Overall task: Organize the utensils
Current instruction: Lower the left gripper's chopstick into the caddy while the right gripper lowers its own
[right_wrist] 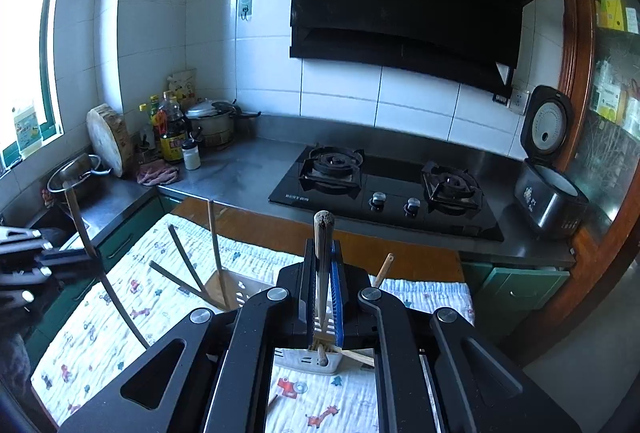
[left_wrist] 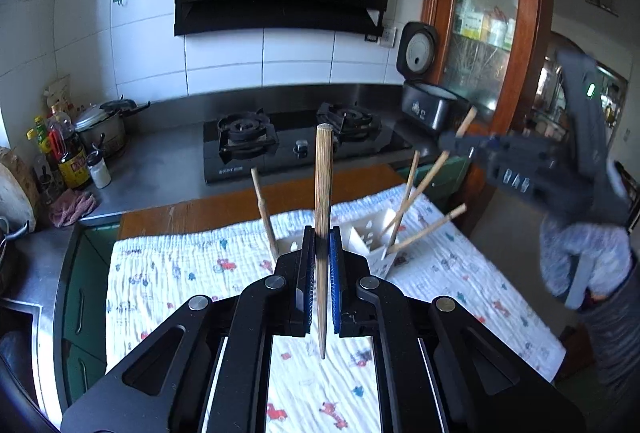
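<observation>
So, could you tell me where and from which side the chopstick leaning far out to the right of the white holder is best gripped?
Grip the leaning chopstick on its bare upper half, well clear of the white holder. Come from above and the right, jaws across the shaft: it slants low over the patterned cloth, so that end is free, while its foot is buried among other sticks.

Right gripper [right_wrist: 320, 269] clamps an upright chopstick [right_wrist: 322, 245] above a white holder [right_wrist: 308, 359] on a patterned cloth [right_wrist: 100, 333]; stove [right_wrist: 384, 189] behind.
</observation>
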{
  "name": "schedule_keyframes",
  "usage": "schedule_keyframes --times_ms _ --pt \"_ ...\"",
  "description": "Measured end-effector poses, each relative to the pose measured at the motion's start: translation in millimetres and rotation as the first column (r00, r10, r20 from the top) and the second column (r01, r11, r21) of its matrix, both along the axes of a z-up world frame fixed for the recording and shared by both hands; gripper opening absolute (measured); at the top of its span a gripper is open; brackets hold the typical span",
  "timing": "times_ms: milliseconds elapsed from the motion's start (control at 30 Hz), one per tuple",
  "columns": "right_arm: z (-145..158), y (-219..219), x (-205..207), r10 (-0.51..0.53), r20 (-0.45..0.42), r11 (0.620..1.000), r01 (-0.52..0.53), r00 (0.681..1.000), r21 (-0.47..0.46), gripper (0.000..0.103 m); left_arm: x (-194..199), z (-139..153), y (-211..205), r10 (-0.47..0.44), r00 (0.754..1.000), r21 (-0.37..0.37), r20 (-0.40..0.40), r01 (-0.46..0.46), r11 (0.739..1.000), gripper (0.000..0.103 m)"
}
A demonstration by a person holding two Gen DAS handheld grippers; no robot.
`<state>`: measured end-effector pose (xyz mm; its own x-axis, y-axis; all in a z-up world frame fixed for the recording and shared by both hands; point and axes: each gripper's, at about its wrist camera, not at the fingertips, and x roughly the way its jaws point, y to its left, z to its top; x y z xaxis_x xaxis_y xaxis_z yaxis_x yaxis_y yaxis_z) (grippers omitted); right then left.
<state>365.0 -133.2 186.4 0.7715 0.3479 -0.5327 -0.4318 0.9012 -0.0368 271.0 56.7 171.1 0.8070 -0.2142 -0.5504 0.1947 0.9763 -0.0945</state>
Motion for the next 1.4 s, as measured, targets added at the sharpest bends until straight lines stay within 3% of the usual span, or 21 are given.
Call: schedule_keyframes --times_ms 367,567,867,1400 --pt "-35 1 25 -0.006 -0.082 1.000 0.003 0.997 -0.031 0.007 43 21 5 0.118 0.985 -0.079 0.125 -0.109 0.991 0.006" --pt "-45 -3 28 -0.001 -0.098 0.999 -0.002 0.995 -0.035 0.007 65 11 9 0.156 0.982 -0.113 0.110 -0.143 0.983 0.006" --pt "-53 -3 31 0.009 -0.107 0.999 -0.013 0.994 -0.036 0.007 82 -12 8 0.167 0.983 -0.083 0.071 -0.161 0.983 0.006" --pt "-59 1 26 0.009 -0.111 0.999 -0.013 0.994 -0.032 0.007 98 -44 -12 0.148 0.989 0.031 0.009 -0.148 0.988 0.006"
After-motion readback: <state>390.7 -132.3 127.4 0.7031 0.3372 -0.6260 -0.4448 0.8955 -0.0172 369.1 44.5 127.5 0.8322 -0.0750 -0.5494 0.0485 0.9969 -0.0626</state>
